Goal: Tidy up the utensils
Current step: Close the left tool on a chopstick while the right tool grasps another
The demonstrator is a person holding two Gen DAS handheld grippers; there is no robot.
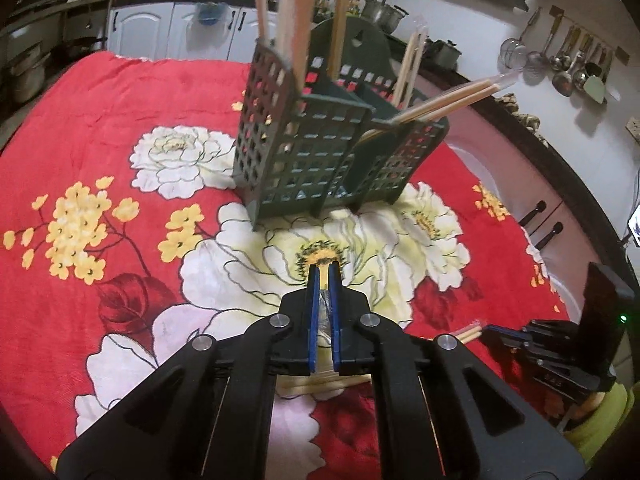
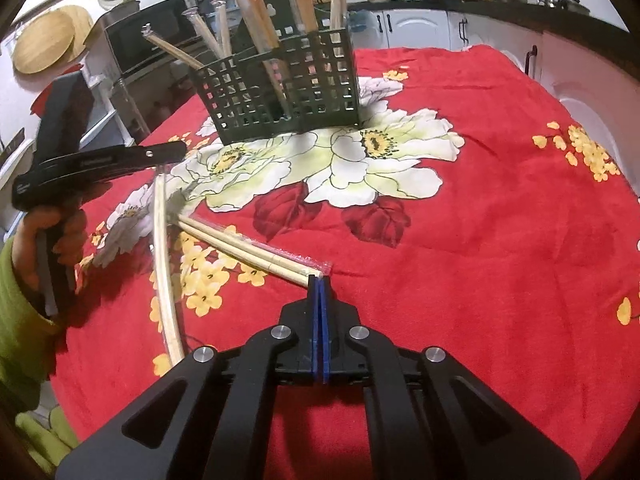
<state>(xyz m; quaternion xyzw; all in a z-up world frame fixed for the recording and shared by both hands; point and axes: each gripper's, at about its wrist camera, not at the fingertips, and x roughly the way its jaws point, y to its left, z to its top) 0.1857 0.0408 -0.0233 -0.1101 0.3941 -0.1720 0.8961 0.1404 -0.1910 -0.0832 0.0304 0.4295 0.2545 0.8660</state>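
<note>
In the right wrist view the right gripper [image 2: 319,280] sits low at 6 o'clock with its blue fingers pressed together, their tips at or on the sealed end of a wrapped pair of chopsticks [image 2: 244,246] lying on the red floral cloth [image 2: 500,240]; whether the wrapper edge is actually pinched cannot be told. That pair runs off toward 10 o'clock, where a second pair [image 2: 166,280] hangs under the left gripper [image 2: 182,148], its lower end trailing to the cloth. In the left wrist view the left gripper [image 1: 324,270] is nearly closed on something clear and thin between the pads, most likely that pair's wrapper. Farther off, toward 12 o'clock in both views, stands the green caddy [image 1: 320,148] on the table, already holding several wrapped chopsticks and wooden utensils. The step in hand looks like loading the last chopsticks. Next, the left gripper must lift its pair clear of the cloth, tip it upright, and lower it into a free compartment without snagging the pieces already leaning there.
</note>
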